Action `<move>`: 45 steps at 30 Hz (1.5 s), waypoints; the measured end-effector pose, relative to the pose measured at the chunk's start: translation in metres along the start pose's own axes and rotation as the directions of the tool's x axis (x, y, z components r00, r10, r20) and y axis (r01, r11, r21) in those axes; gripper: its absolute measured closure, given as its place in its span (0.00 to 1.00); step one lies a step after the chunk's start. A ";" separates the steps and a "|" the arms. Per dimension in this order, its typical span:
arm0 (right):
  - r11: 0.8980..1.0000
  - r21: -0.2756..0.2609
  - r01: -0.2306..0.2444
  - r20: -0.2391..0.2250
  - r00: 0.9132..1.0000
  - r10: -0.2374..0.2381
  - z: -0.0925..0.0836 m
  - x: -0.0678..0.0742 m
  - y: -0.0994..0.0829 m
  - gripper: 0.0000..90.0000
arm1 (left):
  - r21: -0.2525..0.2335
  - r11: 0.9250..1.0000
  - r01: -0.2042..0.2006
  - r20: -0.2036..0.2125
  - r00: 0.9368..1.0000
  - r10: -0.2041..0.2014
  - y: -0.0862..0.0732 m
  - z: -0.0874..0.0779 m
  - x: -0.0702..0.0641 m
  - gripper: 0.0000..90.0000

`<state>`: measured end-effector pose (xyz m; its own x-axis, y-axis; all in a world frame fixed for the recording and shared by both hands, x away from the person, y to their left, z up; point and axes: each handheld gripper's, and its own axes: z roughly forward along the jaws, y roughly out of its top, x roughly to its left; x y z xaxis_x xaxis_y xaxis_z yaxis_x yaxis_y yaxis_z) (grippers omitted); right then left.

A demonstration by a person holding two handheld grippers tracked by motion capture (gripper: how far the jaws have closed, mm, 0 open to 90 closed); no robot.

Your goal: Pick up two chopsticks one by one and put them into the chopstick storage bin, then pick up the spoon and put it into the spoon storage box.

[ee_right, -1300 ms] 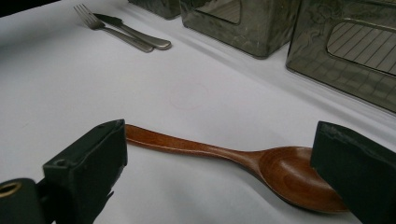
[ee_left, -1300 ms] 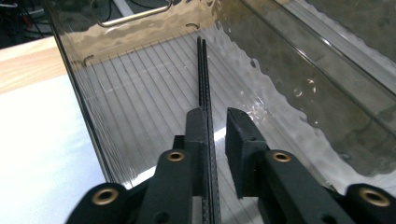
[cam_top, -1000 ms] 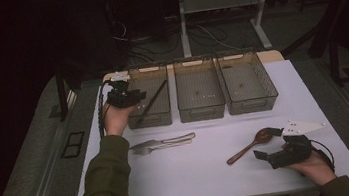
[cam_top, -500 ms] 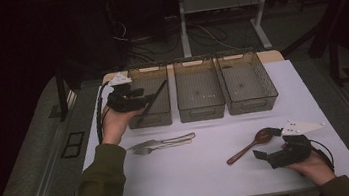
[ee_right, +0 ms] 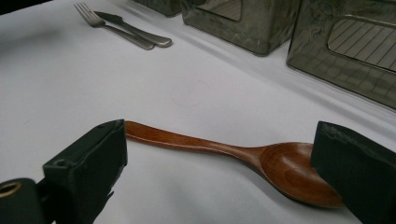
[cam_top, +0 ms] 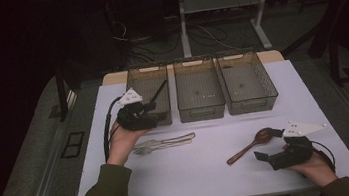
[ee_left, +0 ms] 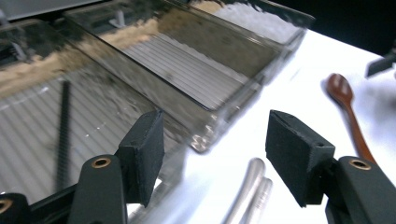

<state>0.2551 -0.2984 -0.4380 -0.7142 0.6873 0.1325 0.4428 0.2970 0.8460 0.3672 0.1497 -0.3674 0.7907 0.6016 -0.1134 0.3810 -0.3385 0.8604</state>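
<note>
A black ridged stick lies in the left clear bin, its tip leaning on the rim. My left gripper hovers at that bin's front wall. Its jaws have just been opening and stand open with nothing between them. A metal fork and knife lie side by side just below it on the white table. A wooden spoon rests at the right, and my right gripper stands open around its bowl end without pressing it.
Three clear bins stand in a row at the table's back; the middle bin and right bin hold nothing large. The white table top has free room in front. Cables and desk legs lie beyond the far edge.
The left gripper has drawn back from over the left bin toward the table's near side, its jaws wider now. The black stick stays in the bin. The right hand has kept still.
</note>
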 end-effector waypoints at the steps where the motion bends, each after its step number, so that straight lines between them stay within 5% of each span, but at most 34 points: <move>1: 1.000 -0.002 0.004 0.000 1.000 -0.004 0.000 0.000 0.000 0.04 | 0.001 1.000 0.000 0.004 1.000 0.000 -0.003 0.000 -0.003 0.39; 21: 1.000 0.000 0.000 0.002 1.000 0.000 0.000 0.000 0.001 0.04 | -0.032 0.997 -0.068 0.077 0.995 0.070 -0.059 -0.007 -0.053 0.26; 25: 1.000 0.000 -0.001 0.005 1.000 0.001 0.000 0.000 0.001 0.04 | -0.039 0.997 -0.069 0.101 0.992 0.072 -0.071 -0.010 -0.056 0.22; 34: 1.000 0.019 0.001 -0.008 1.000 -0.001 -0.002 0.000 0.002 0.04 | -0.013 0.998 -0.064 0.082 0.995 0.065 -0.093 -0.020 -0.055 0.11; 37: 0.999 0.031 0.007 -0.017 1.000 -0.007 -0.004 0.000 0.005 0.04 | 0.000 0.999 -0.054 0.077 0.996 0.054 -0.097 -0.020 -0.053 0.00; 45: 0.999 0.050 0.011 -0.026 1.000 -0.009 -0.003 -0.005 0.011 0.15 | 0.020 0.998 -0.056 0.076 0.996 0.054 -0.097 -0.019 -0.052 0.00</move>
<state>0.2616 -0.3003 -0.4277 -0.7320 0.6671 0.1380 0.4617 0.3369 0.8206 0.2804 0.1648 -0.4354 0.8441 0.5259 -0.1042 0.3458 -0.3856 0.8554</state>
